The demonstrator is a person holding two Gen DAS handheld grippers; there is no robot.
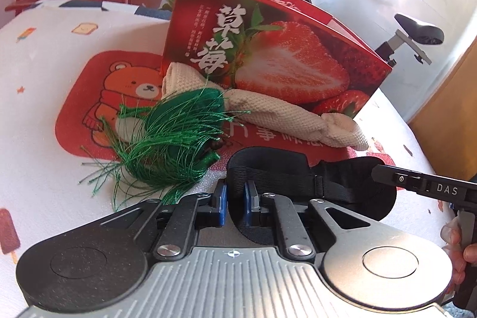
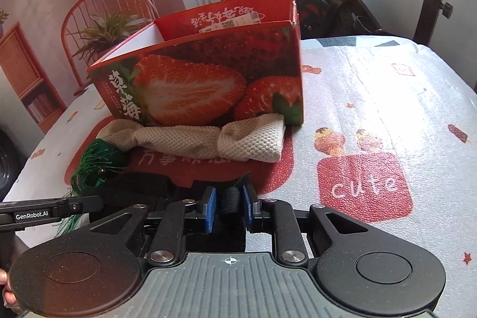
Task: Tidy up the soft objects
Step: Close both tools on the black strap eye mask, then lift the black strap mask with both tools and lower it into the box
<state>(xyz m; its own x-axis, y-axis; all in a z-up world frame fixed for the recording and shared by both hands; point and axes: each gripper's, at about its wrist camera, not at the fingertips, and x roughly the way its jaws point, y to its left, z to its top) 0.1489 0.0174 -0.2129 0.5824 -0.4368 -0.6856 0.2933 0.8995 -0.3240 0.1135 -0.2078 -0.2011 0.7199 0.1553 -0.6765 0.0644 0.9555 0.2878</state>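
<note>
A black sleep mask (image 1: 342, 183) with an elastic strap (image 2: 229, 198) is stretched between both grippers, low over the table. My left gripper (image 1: 235, 198) is shut on its left end, blue pads pinching the fabric. My right gripper (image 2: 229, 206) is shut on the bunched strap, and one of its fingers (image 1: 417, 182) reaches the mask's right edge in the left wrist view. Behind the mask lie a green tassel (image 1: 173, 139) (image 2: 95, 166) and a cream knitted cloth (image 1: 268, 112) (image 2: 208, 142). Beyond them stands an open red strawberry box (image 1: 268, 49) (image 2: 208, 79), the cloth against its front.
The table wears a white cartoon-print cover (image 1: 44, 79) (image 2: 387, 109) with a red bear mat (image 1: 98, 97) under the objects. An exercise bike (image 1: 417, 31) (image 2: 322, 1) stands past the far right edge. A person's hand (image 1: 459, 243) holds the right gripper's handle.
</note>
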